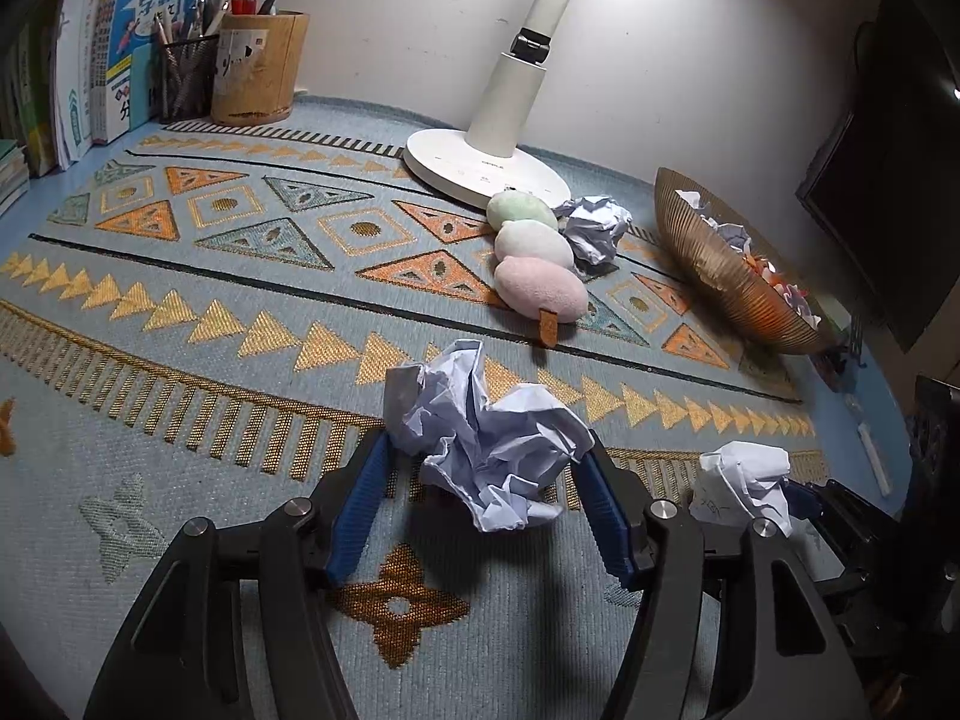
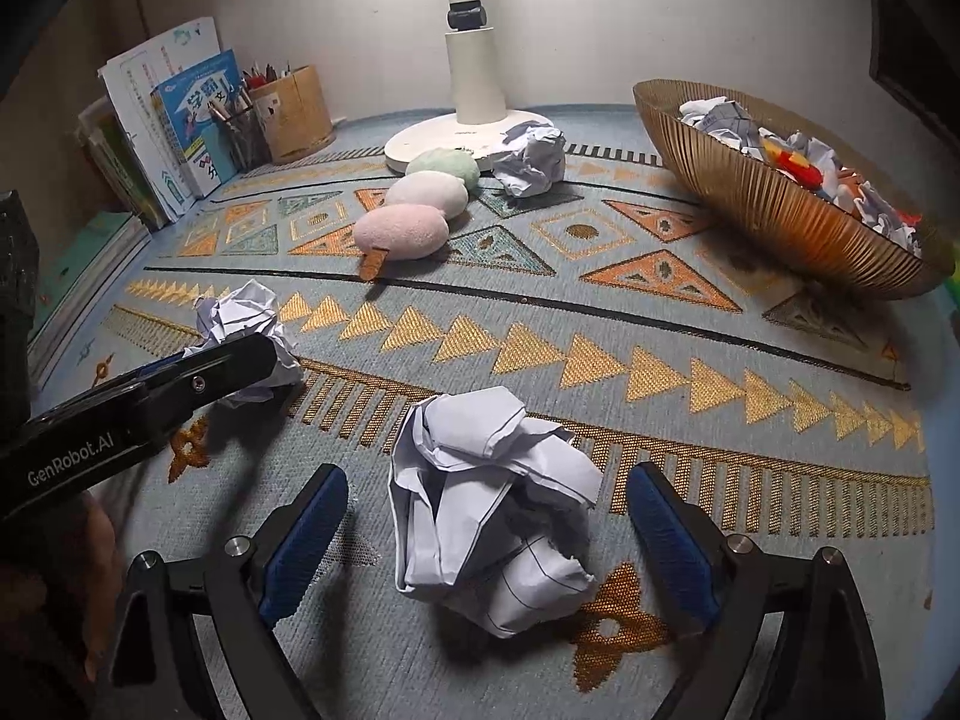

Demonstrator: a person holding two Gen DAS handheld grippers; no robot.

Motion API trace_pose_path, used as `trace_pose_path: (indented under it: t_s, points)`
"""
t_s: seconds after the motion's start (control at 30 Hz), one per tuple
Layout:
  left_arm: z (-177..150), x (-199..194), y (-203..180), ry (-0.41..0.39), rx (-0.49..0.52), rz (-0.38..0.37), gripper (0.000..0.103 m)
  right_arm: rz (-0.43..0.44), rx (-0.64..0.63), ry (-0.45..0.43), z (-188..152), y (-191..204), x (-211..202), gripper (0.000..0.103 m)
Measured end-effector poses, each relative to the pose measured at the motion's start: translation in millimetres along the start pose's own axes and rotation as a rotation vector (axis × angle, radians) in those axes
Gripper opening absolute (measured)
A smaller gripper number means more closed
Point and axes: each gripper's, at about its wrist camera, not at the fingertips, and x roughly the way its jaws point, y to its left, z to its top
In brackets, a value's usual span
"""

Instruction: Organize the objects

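Observation:
A crumpled white paper ball (image 1: 489, 444) lies on the patterned mat between the blue pads of my left gripper (image 1: 486, 450), which is open around it; I cannot tell if the pads touch it. The same ball (image 2: 249, 330) shows in the right wrist view behind the left gripper (image 2: 180, 372). A second paper ball (image 2: 492, 510) lies between the open fingers of my right gripper (image 2: 489, 510), untouched; it also shows in the left wrist view (image 1: 744, 477). A third ball (image 1: 594, 228) (image 2: 531, 159) lies by the lamp base. A ribbed golden bowl (image 1: 720, 276) (image 2: 780, 210) holds several paper balls.
A white desk lamp (image 1: 486, 168) (image 2: 474, 120) stands at the back. Three plush ovals on a stick (image 1: 534, 258) (image 2: 414, 204) lie in front of it. A wooden pen holder (image 1: 258, 66) (image 2: 294, 114), a mesh pen cup (image 1: 186, 78) and books (image 1: 120, 48) (image 2: 174, 120) stand back left.

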Motion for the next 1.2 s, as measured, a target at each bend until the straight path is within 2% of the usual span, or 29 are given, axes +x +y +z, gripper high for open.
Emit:
trace_pose_path:
  t_s: [0.4,0.47,0.5,0.57,0.63,0.8,0.9,1.0,1.1,1.2]
  points:
    - [-1,0,1,0.0,-0.005,-0.006,0.061,0.013,0.018,-0.019,1,-3,-2,0.096]
    - [0,0,1,0.001,-0.005,-0.007,0.061,0.034,0.025,-0.042,1,-5,-5,0.083]
    - [0,0,1,0.001,-0.004,-0.006,0.061,0.049,0.023,-0.042,0,-5,-5,0.072]
    - [0,0,1,0.0,-0.005,-0.006,0.061,0.043,0.013,-0.051,-1,-3,-6,0.063]
    - [0,0,1,0.001,-0.005,-0.007,0.061,0.041,-0.004,-0.052,-1,1,-7,0.049]
    - [0,-1,1,0.002,-0.009,-0.011,0.061,-0.013,-0.005,-0.13,-3,2,-22,0.049]
    - [0,-3,1,-0.005,-0.012,-0.017,0.061,-0.033,0.022,-0.146,-3,-3,-25,0.049]
    - [1,-13,0,-0.04,-0.013,-0.087,0.059,-0.062,0.051,-0.186,-6,-8,-35,0.049]
    - [6,-18,-6,-0.042,0.0,-0.089,0.058,-0.037,0.097,-0.219,-13,-24,-53,0.049]
    - [21,-27,-27,-0.08,0.041,-0.111,0.056,-0.089,0.172,-0.243,-4,-57,-73,0.049]
